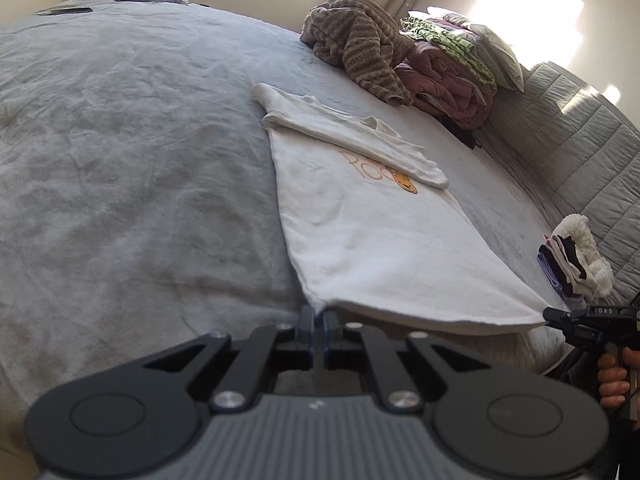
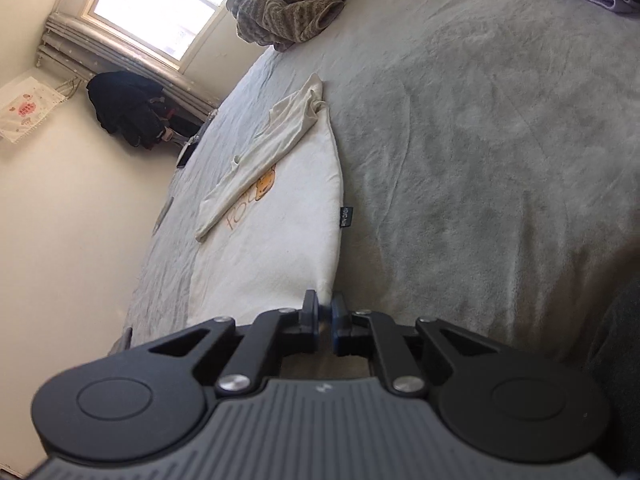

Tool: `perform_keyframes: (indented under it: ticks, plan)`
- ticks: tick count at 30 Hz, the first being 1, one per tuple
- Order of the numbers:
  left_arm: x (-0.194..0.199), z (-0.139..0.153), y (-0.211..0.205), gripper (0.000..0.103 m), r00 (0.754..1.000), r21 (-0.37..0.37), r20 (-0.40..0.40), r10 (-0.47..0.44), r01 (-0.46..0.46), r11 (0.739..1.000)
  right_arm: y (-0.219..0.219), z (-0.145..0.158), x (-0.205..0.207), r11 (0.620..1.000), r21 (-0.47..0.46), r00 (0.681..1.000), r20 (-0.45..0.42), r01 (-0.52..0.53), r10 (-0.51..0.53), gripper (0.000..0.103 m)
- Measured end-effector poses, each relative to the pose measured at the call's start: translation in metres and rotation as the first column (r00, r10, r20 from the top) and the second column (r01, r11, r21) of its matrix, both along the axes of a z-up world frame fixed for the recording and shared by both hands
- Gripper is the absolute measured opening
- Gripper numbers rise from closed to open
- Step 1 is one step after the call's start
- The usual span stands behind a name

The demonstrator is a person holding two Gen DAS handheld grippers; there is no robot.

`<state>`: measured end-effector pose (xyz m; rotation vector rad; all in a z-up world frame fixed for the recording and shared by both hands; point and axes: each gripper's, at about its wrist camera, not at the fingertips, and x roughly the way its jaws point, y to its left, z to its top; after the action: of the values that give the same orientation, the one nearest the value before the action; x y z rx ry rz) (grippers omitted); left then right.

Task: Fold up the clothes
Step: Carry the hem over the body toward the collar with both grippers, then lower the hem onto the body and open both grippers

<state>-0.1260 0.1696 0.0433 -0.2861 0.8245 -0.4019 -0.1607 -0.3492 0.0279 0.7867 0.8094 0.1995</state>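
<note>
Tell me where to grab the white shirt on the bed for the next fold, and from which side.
Grip the white shirt at its two bottom hem corners, coming in from the near edge of the bed. The hem lies straight and nearest, with sleeves already folded in. The left gripper and right gripper are shut on those corners.

Home bedroom: bed (image 1: 120, 140), pillow (image 1: 488, 44), curtained window (image 2: 160, 4).
</note>
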Motion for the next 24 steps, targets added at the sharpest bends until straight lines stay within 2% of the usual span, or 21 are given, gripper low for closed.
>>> perform_keyframes:
  ticks: [3, 5, 6, 8, 12, 18, 24]
  plan:
    - [-0.004, -0.006, -0.023, 0.004, 0.998, 0.173, -0.002, -0.057, 0.057, 0.983, 0.013, -0.006, 0.005, 0.995, -0.092, 0.999, -0.043, -0.032, 0.028, 0.009]
    - [-0.005, -0.010, -0.031, 0.004, 0.997, 0.228, -0.008, -0.083, 0.083, 0.970, 0.012, -0.005, 0.003, 0.994, -0.101, 0.999, -0.033, -0.032, 0.029, 0.009]
    - [-0.005, -0.010, -0.031, 0.004, 0.996, 0.234, -0.007, -0.085, 0.084, 0.969, 0.010, -0.004, 0.001, 0.996, -0.087, 0.999, -0.022, -0.028, 0.026, 0.009]
    - [-0.004, -0.007, -0.023, 0.004, 0.998, 0.190, 0.004, -0.060, 0.058, 0.980, 0.007, 0.000, 0.001, 0.997, -0.076, 1.000, -0.006, -0.016, 0.016, 0.009]
    - [0.001, 0.000, -0.016, 0.004, 0.999, 0.142, 0.032, -0.018, 0.013, 0.990, 0.008, 0.010, 0.012, 0.995, -0.098, 1.000, 0.013, -0.018, 0.019, 0.009]
    - [0.024, 0.007, -0.025, 0.004, 0.998, 0.171, 0.038, 0.040, -0.046, 0.984, 0.016, 0.034, 0.047, 0.986, -0.165, 0.997, 0.054, -0.038, 0.047, 0.009]
    - [0.079, 0.025, -0.038, 0.004, 0.996, 0.200, 0.045, 0.071, -0.078, 0.977, 0.022, 0.043, 0.100, 0.976, -0.214, 0.996, 0.064, -0.048, 0.063, 0.009]
